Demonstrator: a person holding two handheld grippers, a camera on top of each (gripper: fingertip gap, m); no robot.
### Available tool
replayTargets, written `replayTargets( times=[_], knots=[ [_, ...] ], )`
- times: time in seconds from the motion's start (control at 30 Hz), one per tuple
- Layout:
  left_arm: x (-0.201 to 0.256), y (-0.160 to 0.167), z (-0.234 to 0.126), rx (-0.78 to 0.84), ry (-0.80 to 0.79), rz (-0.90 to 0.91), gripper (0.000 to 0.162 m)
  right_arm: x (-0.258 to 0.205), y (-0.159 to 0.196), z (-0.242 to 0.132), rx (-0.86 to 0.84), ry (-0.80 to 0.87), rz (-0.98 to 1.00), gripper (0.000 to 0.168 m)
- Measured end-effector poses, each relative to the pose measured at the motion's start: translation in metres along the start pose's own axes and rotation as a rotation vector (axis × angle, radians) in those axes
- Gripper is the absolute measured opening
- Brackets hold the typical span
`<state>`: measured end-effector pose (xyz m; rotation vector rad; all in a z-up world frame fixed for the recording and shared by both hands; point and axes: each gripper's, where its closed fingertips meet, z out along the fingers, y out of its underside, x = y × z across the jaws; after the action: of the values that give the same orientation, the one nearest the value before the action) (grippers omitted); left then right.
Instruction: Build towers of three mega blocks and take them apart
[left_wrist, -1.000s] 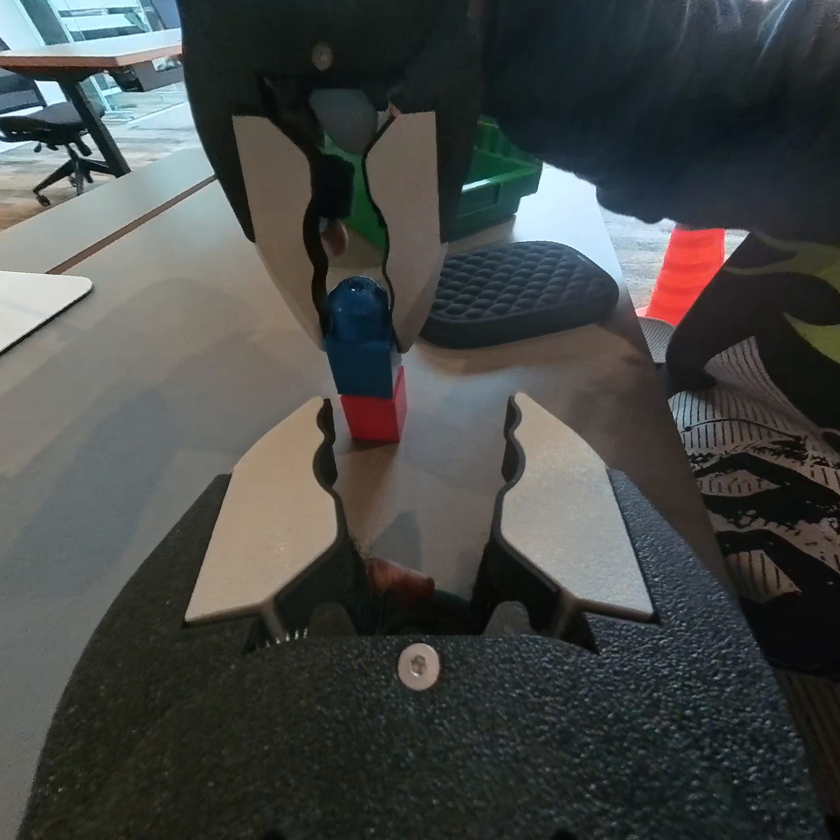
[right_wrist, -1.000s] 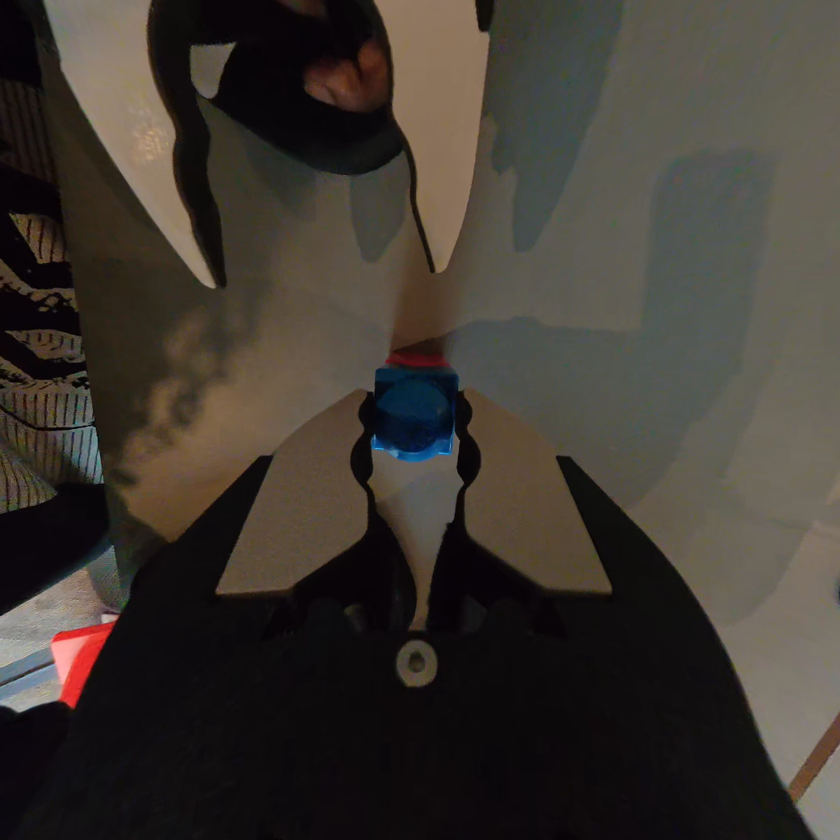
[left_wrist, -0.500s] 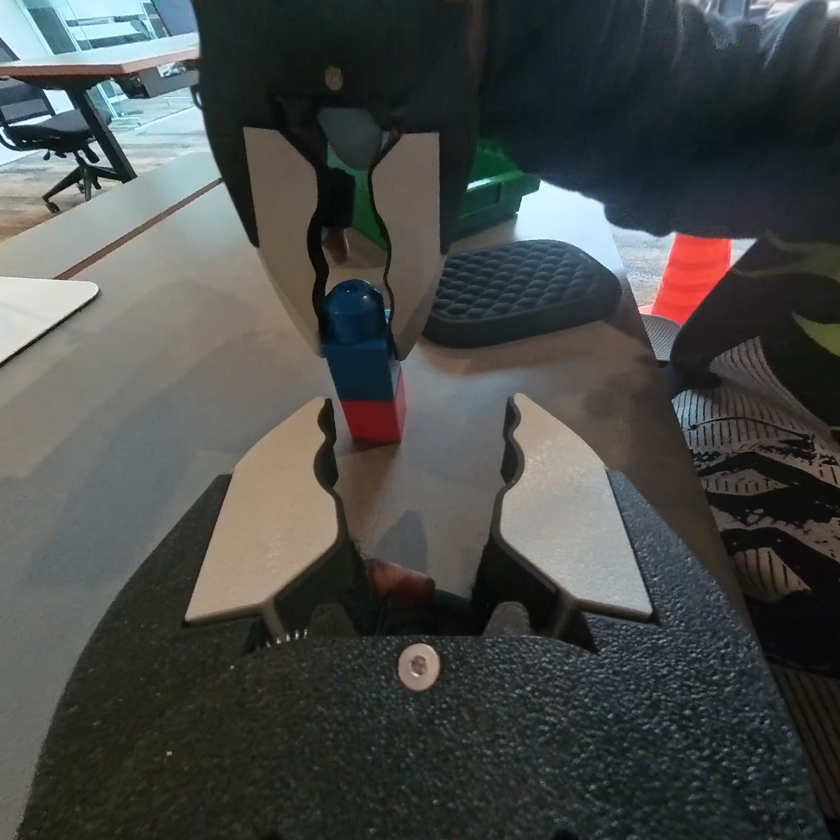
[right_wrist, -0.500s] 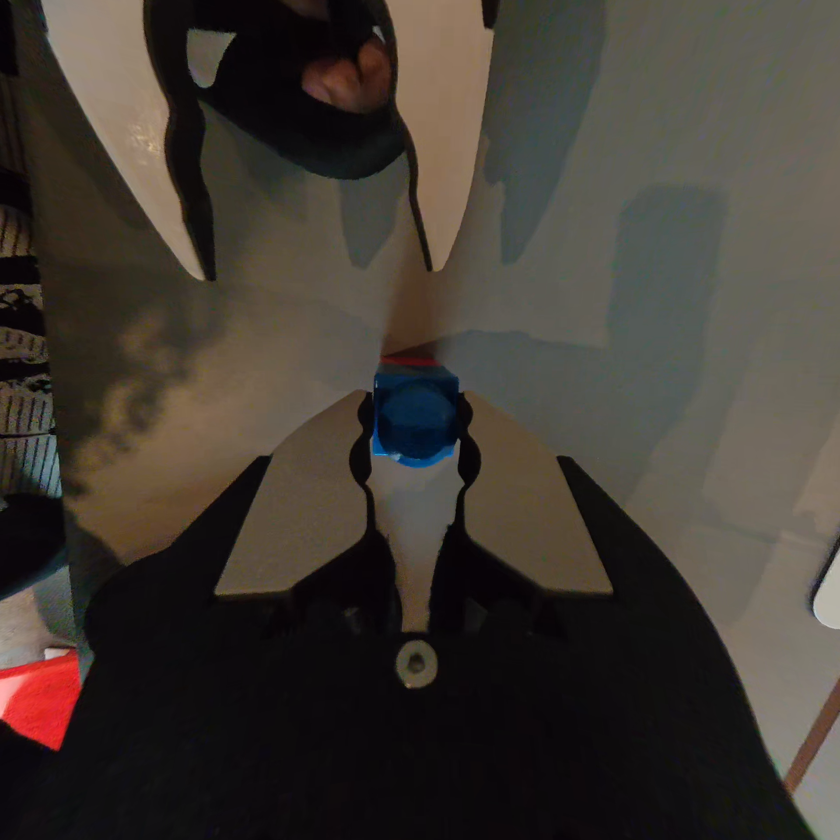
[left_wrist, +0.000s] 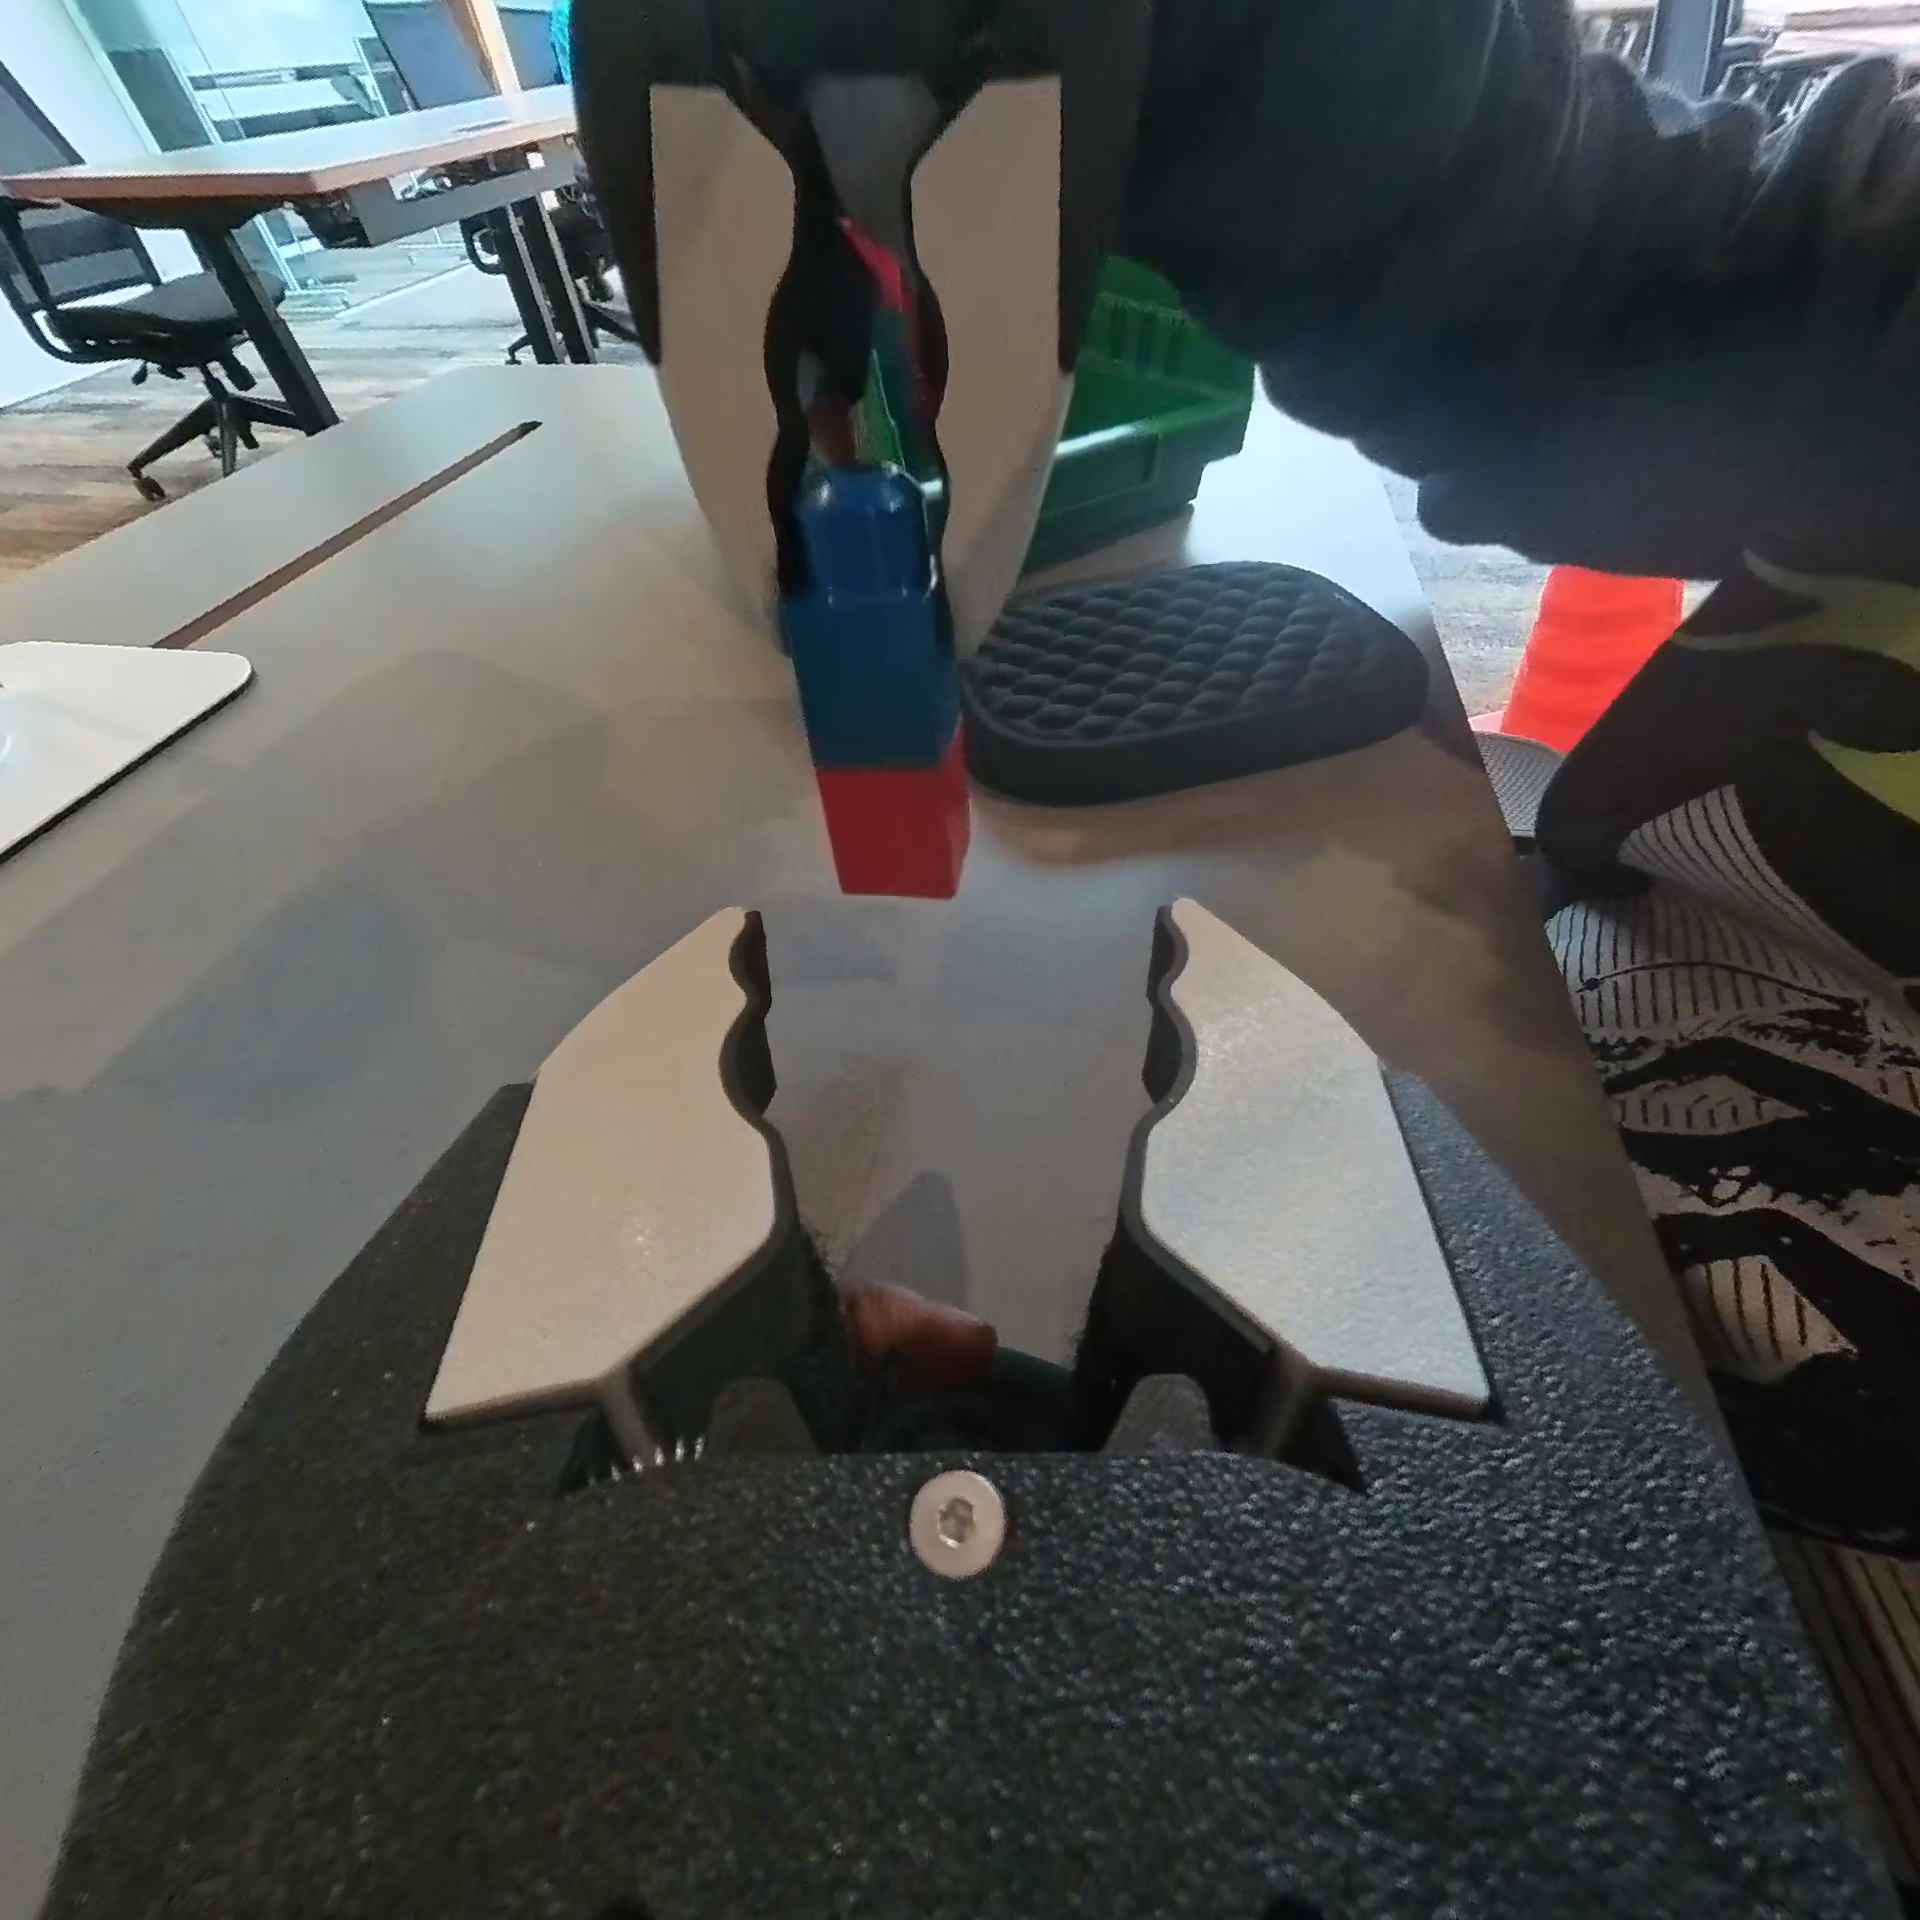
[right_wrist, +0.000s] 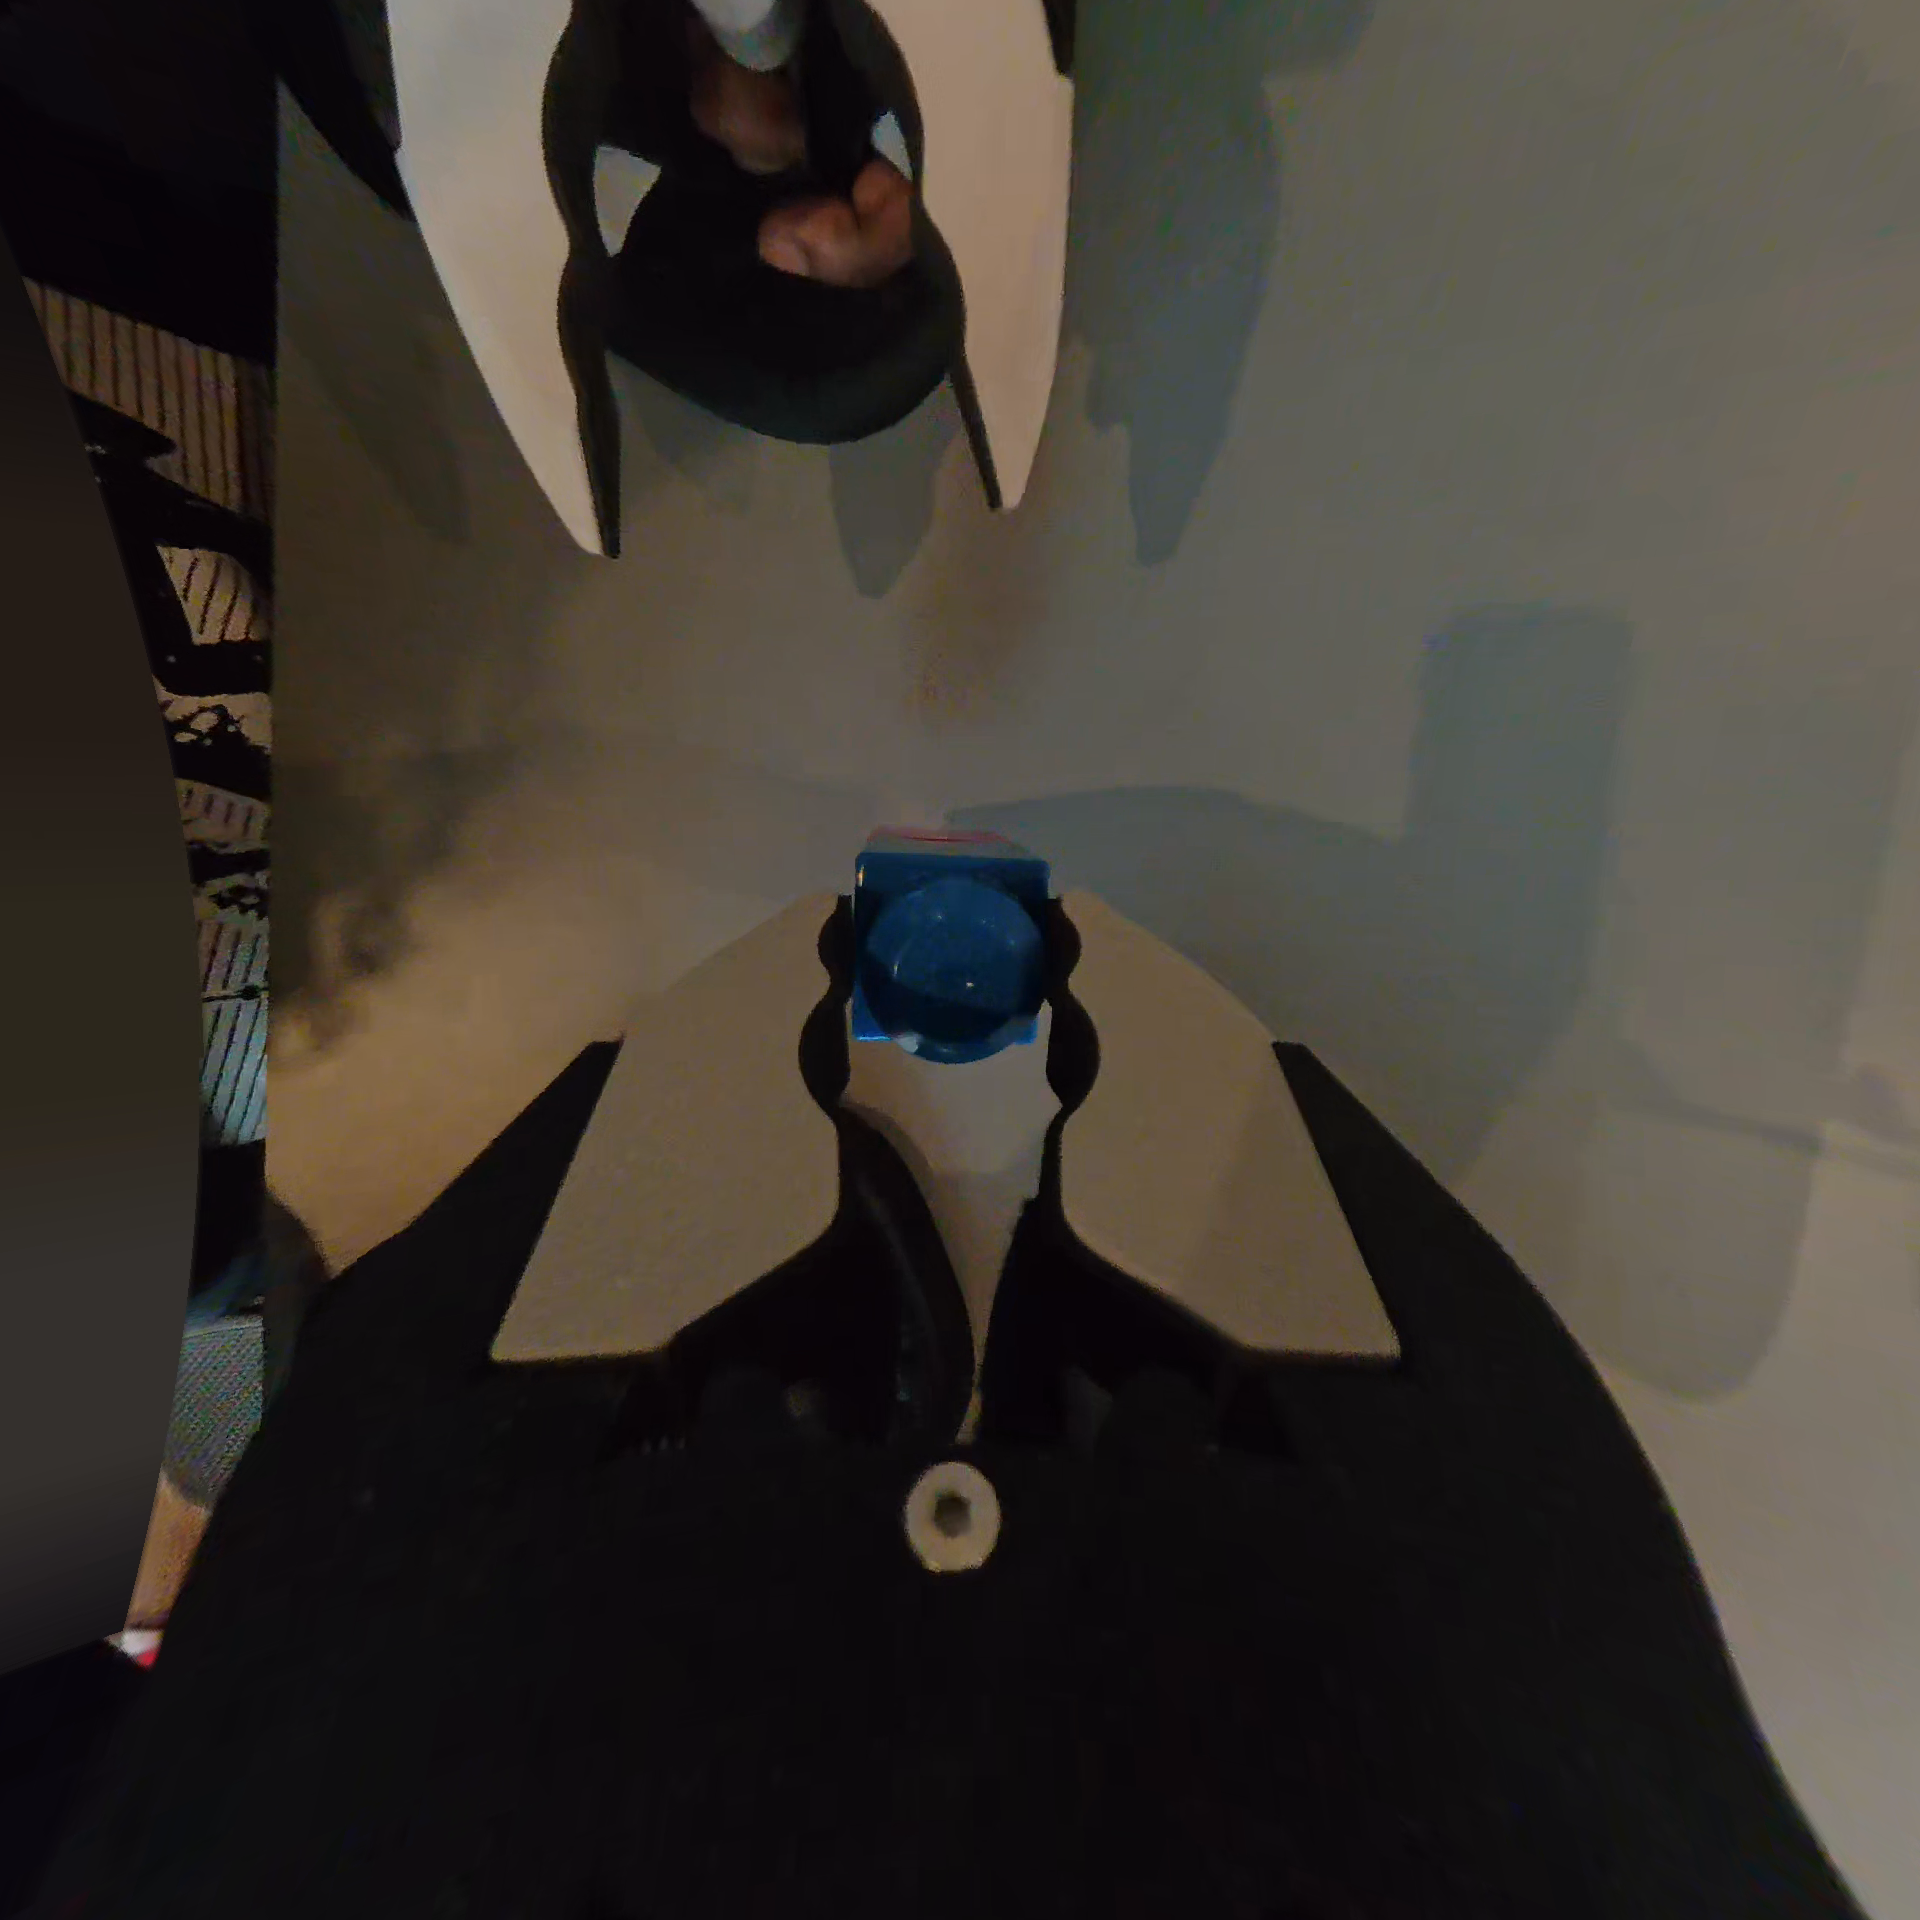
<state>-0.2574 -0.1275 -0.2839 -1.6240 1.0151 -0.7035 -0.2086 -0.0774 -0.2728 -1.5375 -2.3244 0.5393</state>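
Right gripper (right_wrist: 951, 940): pointing straight down, its two fingers pinched on the sides of the blue block (left_wrist: 871, 639). The red block (left_wrist: 902, 821) is plugged beneath the blue one. Compared with half a second ago, the two-block stack has left the table (left_wrist: 416, 831); in the left wrist view the red block's underside now hangs clear of the surface, where before it sat on it. The stack leans slightly, its base toward 5 o'clock.

Left gripper (left_wrist: 958, 966): fingers spread wide and holding nothing, as in the earlier frames. It lies low and roughly level over the table, aimed at 12 o'clock toward the lifted stack, which hangs just beyond its tips. In the right wrist view it appears at 12 o'clock, tips pointing back toward the stack.

A dark-sleeved arm (left_wrist: 1507, 260) comes in from 2 o'clock behind the right gripper.

Surroundings, left wrist view: black textured pad (left_wrist: 1195, 675) on the table at 1 o'clock, just past the stack; green bin (left_wrist: 1143, 447) behind it; white board corner (left_wrist: 94, 727) at 9 o'clock; orange cone (left_wrist: 1590, 644) off the table edge at 3 o'clock.
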Motion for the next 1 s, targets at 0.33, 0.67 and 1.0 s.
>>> replayTargets(
  times=[0.33, 0.67, 1.0],
  knots=[
    [0.0, -0.002, -0.002, 0.02, -0.007, 0.015, 0.069, -0.005, 0.0, 0.027, -0.108, -0.028, -0.052, 0.035],
    [0.001, -0.002, -0.001, 0.017, -0.007, 0.024, 0.069, 0.002, 0.0, 0.025, -0.113, 0.067, -0.054, 0.054],
    [0.001, -0.003, -0.002, 0.03, -0.005, 0.023, 0.068, 0.021, -0.083, -0.114, 0.92, 0.462, 0.05, 0.113]
  ],
)
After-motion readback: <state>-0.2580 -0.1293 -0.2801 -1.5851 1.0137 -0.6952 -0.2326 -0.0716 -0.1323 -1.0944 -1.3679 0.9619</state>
